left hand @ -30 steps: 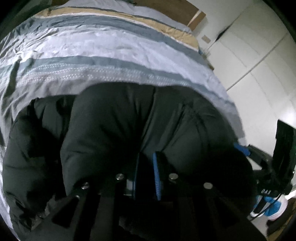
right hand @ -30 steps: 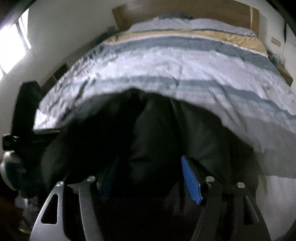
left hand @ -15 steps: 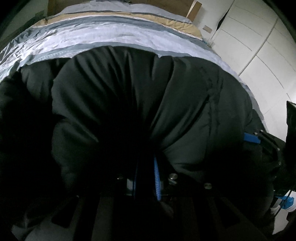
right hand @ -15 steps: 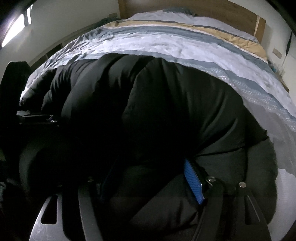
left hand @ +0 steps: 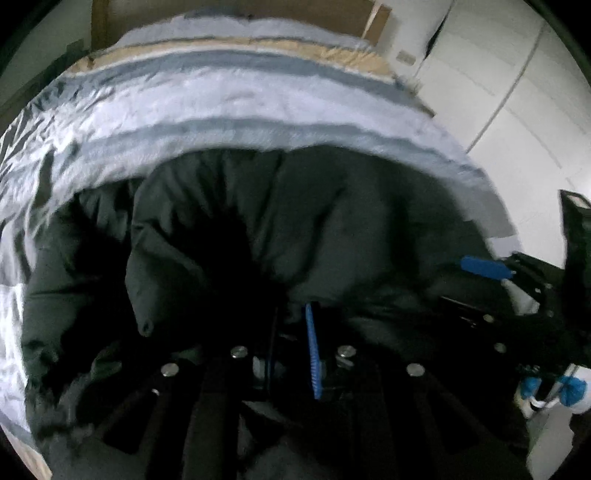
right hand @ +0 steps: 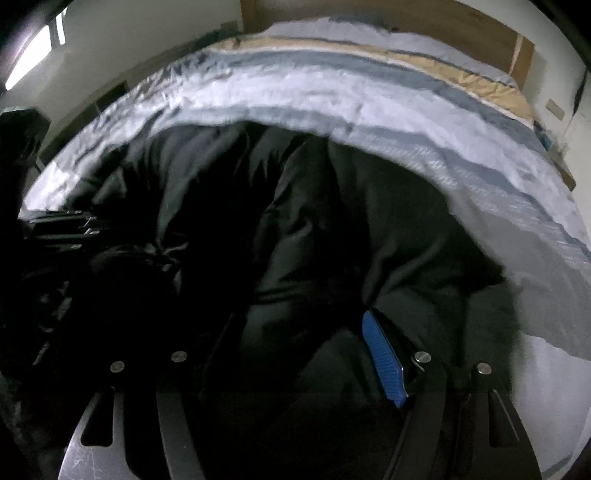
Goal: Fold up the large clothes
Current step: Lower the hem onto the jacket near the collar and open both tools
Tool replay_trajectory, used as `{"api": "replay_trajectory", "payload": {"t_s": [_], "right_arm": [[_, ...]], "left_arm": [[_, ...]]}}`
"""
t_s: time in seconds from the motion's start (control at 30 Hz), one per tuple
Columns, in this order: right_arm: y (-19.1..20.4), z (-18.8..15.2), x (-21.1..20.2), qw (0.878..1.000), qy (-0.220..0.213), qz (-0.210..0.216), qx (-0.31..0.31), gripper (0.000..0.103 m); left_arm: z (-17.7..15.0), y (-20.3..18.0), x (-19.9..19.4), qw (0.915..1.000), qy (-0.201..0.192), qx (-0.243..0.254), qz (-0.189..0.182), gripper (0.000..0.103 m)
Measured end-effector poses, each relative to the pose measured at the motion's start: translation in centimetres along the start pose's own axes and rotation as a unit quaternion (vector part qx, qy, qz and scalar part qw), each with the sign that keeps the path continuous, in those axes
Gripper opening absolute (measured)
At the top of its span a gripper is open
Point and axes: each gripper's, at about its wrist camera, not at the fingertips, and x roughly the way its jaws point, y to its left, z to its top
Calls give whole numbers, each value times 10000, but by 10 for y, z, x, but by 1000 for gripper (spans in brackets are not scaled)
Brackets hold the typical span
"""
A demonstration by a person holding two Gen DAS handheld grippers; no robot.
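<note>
A large black puffer jacket (left hand: pixel 332 236) lies bunched at the near end of a bed and fills the lower half of both views (right hand: pixel 332 240). My left gripper (left hand: pixel 291 332) is shut on a fold of the jacket, its blue pads close together. My right gripper (right hand: pixel 295 354) has its jaws wide apart with a thick wad of jacket between them; only the right blue pad (right hand: pixel 382 363) shows, and the left finger is hidden in dark fabric. The right gripper also shows at the right edge of the left wrist view (left hand: pixel 487 267).
The bed carries a striped duvet (left hand: pixel 240 96) in white, grey-blue and tan, with a wooden headboard (right hand: pixel 443 22) behind. White wardrobe doors (left hand: pixel 517 92) stand to the right of the bed. A window (right hand: pixel 29 55) is at the far left.
The jacket rose and spread towards the cameras half a second ago; now it sits lower and more of the duvet shows beyond it. Both grippers keep their hold.
</note>
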Motion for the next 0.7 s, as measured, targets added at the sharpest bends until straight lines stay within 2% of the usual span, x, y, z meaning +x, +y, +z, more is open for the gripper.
{"api": "replay_trajectory", "payload": {"t_s": [0.1,0.17,0.33,0.47,0.7], "right_arm": [[-6,-3,-24,9998,-186,-89,-44,69],[-11,-4,-29,9998,-212,-56,2,71],[-16,-12,-7,10000,0,-65,-68,72],[-18,-28,10,10000,-20,-42,-57,73],[-22,-33,25,9999,-33,3,96,74]], "left_arm": [[-1,-21,-15,9997,-120,146,-163,15],[-5,-32,-11,9994,-66,264,-231,15],[-27,-34,27,9991,386,173,-68,15],[-36,-26,44,9991,411,80,18,15],[-43,-28,54,9991,290,214,226,15]]}}
